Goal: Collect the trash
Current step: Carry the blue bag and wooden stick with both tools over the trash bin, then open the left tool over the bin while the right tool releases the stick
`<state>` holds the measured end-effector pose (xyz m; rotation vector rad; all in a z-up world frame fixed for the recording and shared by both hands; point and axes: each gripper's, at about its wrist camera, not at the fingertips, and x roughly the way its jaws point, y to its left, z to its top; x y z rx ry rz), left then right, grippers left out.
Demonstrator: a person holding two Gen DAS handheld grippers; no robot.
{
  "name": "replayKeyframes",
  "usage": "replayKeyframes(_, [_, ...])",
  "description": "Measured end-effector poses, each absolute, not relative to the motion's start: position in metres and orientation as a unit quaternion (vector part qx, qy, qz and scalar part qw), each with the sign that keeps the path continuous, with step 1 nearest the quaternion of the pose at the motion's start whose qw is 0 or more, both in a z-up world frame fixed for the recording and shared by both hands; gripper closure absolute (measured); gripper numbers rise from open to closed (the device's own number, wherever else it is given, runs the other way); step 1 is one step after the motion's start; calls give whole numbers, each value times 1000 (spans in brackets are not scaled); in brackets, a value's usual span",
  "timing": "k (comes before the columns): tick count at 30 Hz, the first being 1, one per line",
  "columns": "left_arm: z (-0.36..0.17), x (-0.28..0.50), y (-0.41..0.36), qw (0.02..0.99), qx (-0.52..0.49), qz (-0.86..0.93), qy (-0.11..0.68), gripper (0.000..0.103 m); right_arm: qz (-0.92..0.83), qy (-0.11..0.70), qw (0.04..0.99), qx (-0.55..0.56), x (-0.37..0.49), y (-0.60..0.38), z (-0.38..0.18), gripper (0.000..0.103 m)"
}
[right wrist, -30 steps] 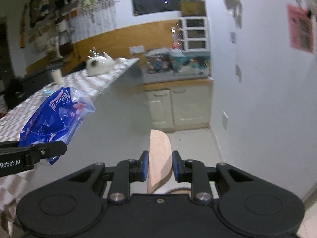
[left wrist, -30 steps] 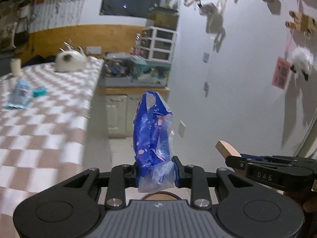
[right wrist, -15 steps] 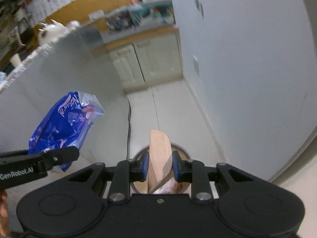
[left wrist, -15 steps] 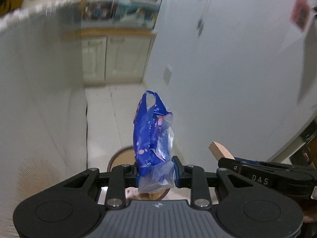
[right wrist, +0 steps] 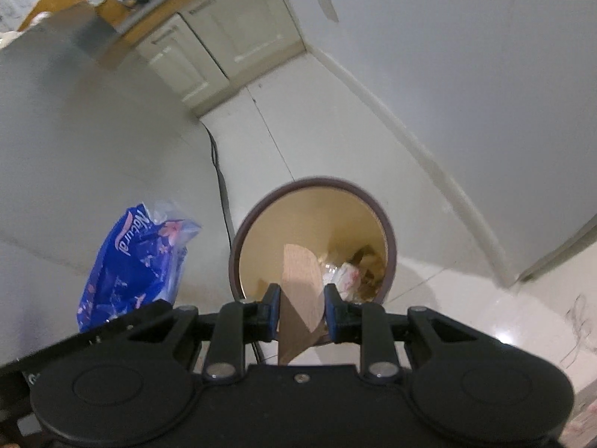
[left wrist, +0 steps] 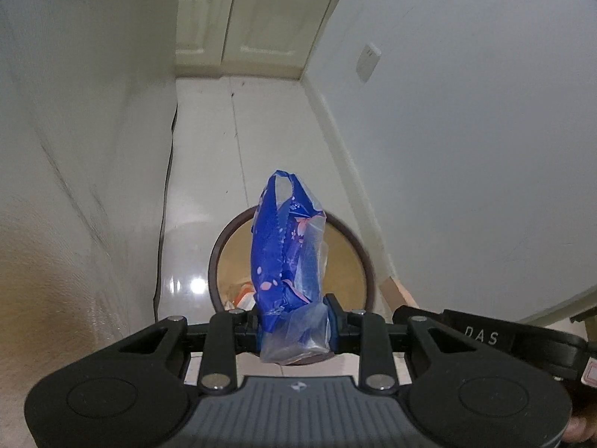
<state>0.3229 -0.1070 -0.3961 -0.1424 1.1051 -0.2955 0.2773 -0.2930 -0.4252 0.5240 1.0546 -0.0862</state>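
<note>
My left gripper (left wrist: 293,323) is shut on a blue plastic wrapper (left wrist: 285,257) with pink flowers, which stands up between the pads above a round brown trash bin (left wrist: 363,257). The same blue wrapper (right wrist: 130,261) shows at the left of the right wrist view, beside the trash bin (right wrist: 390,239). My right gripper (right wrist: 301,311) is shut on a flat tan piece of cardboard (right wrist: 300,291), held over the bin's near rim. Crumpled trash (right wrist: 349,272) lies at the bin's bottom.
A pale wall or cloth-covered side (left wrist: 74,149) rises at the left and a white wall (left wrist: 466,130) at the right, with a narrow tiled floor strip (left wrist: 224,130) between. Cream cabinet doors (left wrist: 238,18) stand at the far end. A dark cable (right wrist: 220,179) runs down beside the bin.
Both grippers have dropped from table height and tipped downward. The checkered table and shelves have left view; the bin on the floor now lies right under both held items.
</note>
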Motion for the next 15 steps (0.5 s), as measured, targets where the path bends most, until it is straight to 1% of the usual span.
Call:
replayKeyframes(8, [-459,349,-115,824,-65,-137,547,72,-57,540,796,267,320,-288,-491,78])
replayKeyframes(15, [-493,376,-124,809,-39,-154,566,72,-52,580,774,248,361,-283,-512,78])
